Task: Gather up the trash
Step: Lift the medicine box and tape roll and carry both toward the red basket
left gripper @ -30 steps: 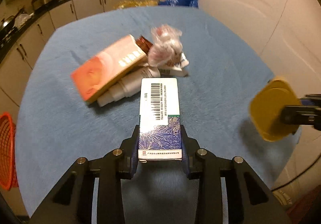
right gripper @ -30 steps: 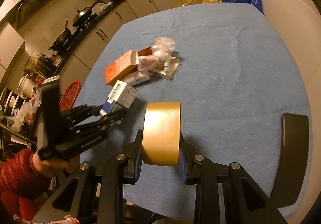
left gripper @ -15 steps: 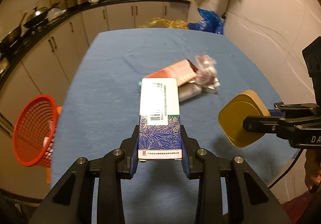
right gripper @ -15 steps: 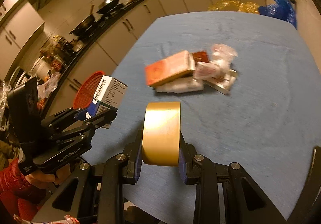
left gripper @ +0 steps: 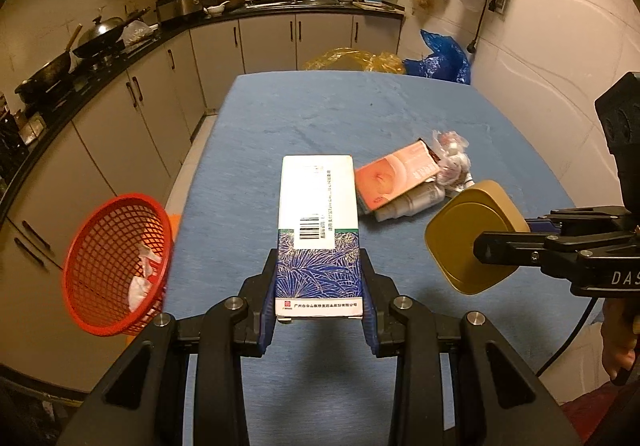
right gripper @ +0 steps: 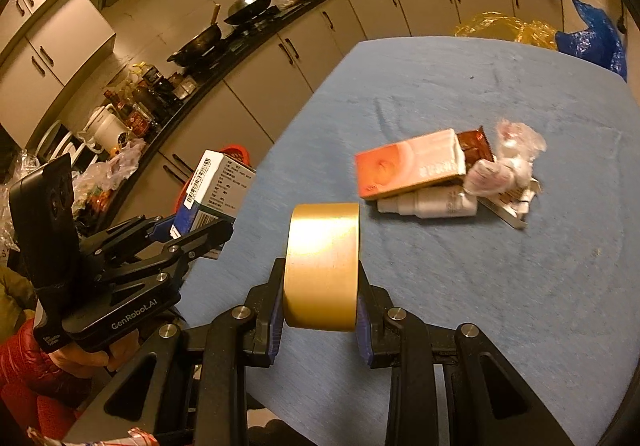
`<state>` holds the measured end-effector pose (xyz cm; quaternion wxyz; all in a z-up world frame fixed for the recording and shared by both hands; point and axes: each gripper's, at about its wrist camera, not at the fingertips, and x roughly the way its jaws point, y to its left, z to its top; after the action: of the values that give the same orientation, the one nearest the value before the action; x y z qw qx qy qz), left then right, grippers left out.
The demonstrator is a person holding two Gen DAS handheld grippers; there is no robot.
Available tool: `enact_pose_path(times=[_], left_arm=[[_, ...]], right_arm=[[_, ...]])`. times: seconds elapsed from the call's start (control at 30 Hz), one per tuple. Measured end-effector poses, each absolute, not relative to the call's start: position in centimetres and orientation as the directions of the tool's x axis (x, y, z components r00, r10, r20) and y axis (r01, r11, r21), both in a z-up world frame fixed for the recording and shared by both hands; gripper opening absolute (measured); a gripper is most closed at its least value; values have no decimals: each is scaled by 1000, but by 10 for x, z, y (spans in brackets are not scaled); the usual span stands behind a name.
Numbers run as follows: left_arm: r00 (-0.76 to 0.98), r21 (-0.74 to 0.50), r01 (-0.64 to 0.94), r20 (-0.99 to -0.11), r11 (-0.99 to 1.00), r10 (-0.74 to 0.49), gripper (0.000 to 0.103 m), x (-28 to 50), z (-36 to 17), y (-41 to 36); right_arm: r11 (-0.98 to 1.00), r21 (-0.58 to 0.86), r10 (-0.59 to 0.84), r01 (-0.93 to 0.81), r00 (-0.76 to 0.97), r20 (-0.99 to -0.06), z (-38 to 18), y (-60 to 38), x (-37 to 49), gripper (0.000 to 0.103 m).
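Left tool point(left gripper: 319, 320) gripping carton point(left gripper: 318, 230), right tool point(right gripper: 320, 320) gripping lid point(right gripper: 322, 266)

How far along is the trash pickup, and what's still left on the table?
Done: the red basket beside the table already holds some crumpled white scraps. In hand: the left gripper is shut on a blue-and-white carton, and the right gripper is shut on a gold lid; neither is in the basket yet. Left: a pile on the blue tablecloth with an orange box, a white bottle and crumpled wrappers.
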<state>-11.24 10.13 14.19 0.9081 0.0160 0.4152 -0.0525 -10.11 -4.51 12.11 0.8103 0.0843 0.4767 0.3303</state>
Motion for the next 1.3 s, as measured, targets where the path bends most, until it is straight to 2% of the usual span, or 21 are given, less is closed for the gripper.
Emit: enact_pose_path(times=[1.3], left_arm=[[683,-42,9,-730,999,-37,33,-126,150,145]], right_arm=[[733,425,631,-532,297,-717,139,6,-90,32]])
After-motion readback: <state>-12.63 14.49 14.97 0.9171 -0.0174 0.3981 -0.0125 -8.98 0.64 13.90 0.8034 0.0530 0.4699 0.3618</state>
